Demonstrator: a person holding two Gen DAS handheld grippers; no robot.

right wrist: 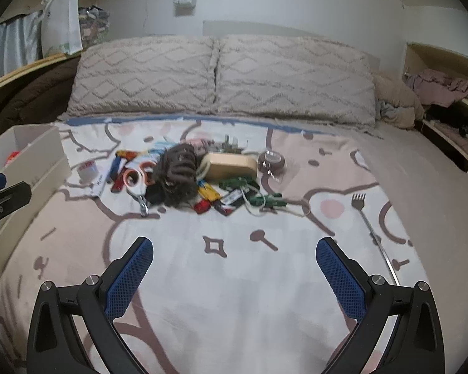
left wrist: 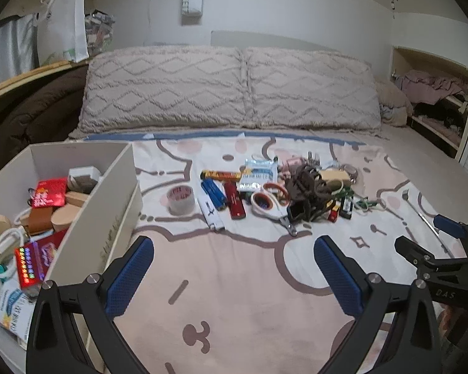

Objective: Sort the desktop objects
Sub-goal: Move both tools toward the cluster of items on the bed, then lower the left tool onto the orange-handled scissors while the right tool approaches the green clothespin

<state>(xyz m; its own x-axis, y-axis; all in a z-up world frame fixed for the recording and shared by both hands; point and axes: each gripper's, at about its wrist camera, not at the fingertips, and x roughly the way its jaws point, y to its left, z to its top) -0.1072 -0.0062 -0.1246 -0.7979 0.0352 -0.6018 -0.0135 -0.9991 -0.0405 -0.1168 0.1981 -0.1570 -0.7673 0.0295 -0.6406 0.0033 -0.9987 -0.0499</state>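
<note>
A pile of small objects lies mid-bed on a pink patterned blanket [left wrist: 234,280]: a clear tape roll [left wrist: 180,198], a white stick [left wrist: 210,213], blue lighters [left wrist: 213,193], a red case [left wrist: 234,204], scissors [left wrist: 270,204], a brown hair claw [left wrist: 305,187] and a beige box [right wrist: 231,163]. A white sorting box [left wrist: 87,212] with several items stands at the left. My left gripper [left wrist: 234,268] is open and empty, short of the pile. My right gripper [right wrist: 234,268] is open and empty, also short of the pile.
Two beige pillows [left wrist: 227,90] lie along the back. A metal fork-tipped back scratcher [right wrist: 371,230] lies at the right of the pile. A shelf nook with clothes [left wrist: 433,93] is at the far right. The right gripper shows in the left wrist view [left wrist: 436,240].
</note>
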